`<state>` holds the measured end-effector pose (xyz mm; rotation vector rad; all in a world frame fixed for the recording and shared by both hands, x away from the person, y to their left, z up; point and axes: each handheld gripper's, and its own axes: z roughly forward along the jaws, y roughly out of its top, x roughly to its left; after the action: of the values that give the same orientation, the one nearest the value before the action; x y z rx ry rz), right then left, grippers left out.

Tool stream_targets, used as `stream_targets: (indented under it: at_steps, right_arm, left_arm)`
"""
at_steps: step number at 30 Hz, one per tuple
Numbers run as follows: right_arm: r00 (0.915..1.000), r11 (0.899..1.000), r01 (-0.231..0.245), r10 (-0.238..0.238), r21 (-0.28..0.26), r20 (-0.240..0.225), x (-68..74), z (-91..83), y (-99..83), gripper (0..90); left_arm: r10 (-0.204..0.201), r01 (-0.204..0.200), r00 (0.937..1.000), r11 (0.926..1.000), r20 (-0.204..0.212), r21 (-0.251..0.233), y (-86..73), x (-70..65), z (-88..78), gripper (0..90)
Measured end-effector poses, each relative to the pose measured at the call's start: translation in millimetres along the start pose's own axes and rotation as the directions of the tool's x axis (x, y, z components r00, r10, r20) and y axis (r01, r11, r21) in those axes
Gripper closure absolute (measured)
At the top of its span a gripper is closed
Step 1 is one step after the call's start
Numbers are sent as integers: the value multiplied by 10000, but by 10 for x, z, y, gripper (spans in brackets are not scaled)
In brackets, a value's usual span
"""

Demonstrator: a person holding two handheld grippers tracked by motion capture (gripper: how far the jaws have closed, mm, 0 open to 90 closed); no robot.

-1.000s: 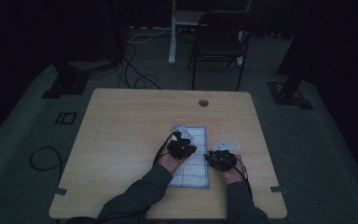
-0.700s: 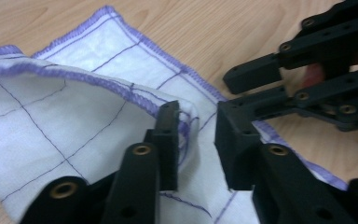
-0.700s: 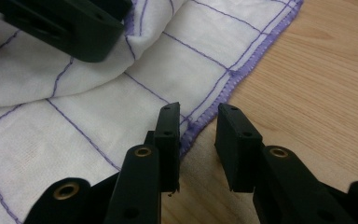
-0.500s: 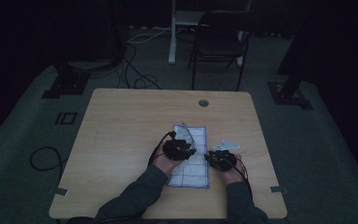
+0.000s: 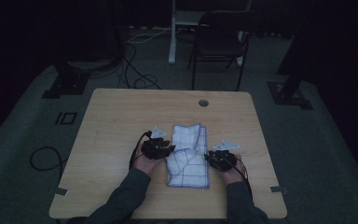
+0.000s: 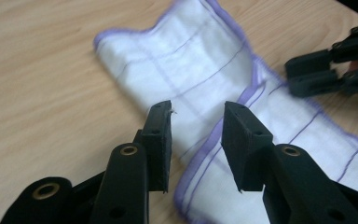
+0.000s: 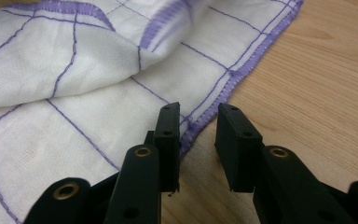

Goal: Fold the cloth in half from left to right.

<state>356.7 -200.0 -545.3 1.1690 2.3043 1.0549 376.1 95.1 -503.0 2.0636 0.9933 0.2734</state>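
Left gripper (image 6: pixel 196 114), jaws just opened, holds nothing above the cloth (image 5: pixel 189 156). Right gripper (image 7: pixel 198 121), at the cloth's three o'clock edge, stands part open, empty.

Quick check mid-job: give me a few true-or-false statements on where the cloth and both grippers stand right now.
1. The cloth lies on the table. True.
2. The left gripper is clamped on the cloth. False: its jaws have just been opening and stand apart above the cloth, pressing nothing.
3. The cloth is white with purple lines and a purple hem. True.
4. The right gripper sits by the cloth's hem with its jaws apart. True.
5. The cloth lies perfectly flat in a single layer. False: part of it is folded over itself.
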Motion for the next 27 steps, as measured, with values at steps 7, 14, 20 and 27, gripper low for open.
stream_targets:
  at_steps: [7, 14, 20, 27]
  right_arm:
    - [10000, 10000, -6, 6, -2, 5, 1, 0, 0, 708]
    - [10000, 10000, -9, 9, -9, 11, 1, 0, -1, 707]
    - [10000, 10000, -18, 18, -4, 12, 3, 0, -1, 708]
    - [10000, 10000, -19, 19, -5, 8, 2, 0, -1, 708]
  left_arm:
    - [-227, 228, 9997, 9996, -70, 135, -128, 76, -22, 639]
    - [-534, 535, 9986, 9981, -53, 290, -214, 96, -23, 632]
    - [-646, 641, 9979, 9966, 76, 523, -292, 82, 37, 620]
    - [-676, 662, 9975, 9956, 203, 660, -326, 54, 95, 609]
